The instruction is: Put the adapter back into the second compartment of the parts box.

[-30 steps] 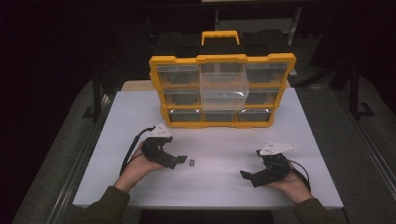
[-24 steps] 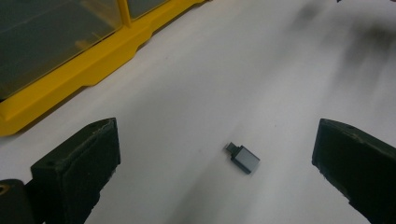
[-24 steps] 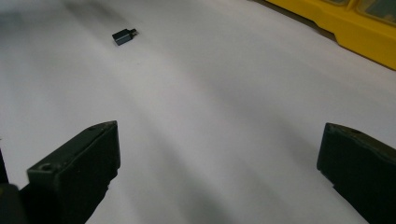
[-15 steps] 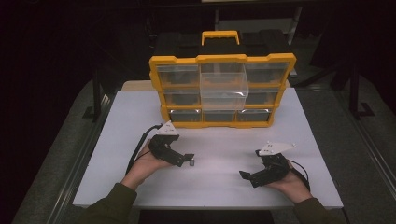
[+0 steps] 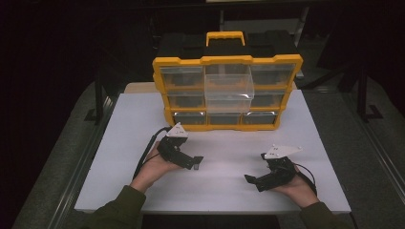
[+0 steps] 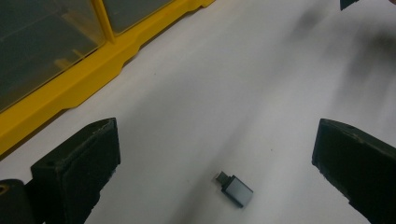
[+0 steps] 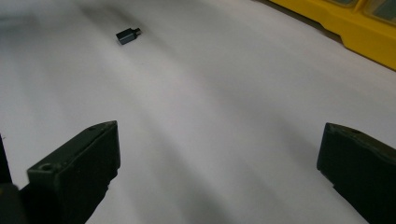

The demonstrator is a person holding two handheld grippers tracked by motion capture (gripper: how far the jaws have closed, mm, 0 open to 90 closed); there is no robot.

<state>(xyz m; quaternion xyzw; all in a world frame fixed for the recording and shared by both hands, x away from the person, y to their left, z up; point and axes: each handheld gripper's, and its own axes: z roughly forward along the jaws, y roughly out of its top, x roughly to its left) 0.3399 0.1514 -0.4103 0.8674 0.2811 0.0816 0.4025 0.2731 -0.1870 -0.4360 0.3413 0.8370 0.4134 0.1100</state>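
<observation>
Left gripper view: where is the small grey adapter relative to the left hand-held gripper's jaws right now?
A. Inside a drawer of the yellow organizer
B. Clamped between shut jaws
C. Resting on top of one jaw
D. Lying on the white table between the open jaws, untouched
D: the small grey adapter lies flat on the white table, with the left hand-held gripper spread wide on either side and neither jaw touching it.

Left gripper [image 5: 195,163] has moved forward and rightward across the table [image 5: 229,191], closing on the small grey adapter [image 6: 236,189]. Its tips now sit over or at the adapter in the high view; contact hard to judge. The adapter now lies between its wide-apart jaws.
</observation>
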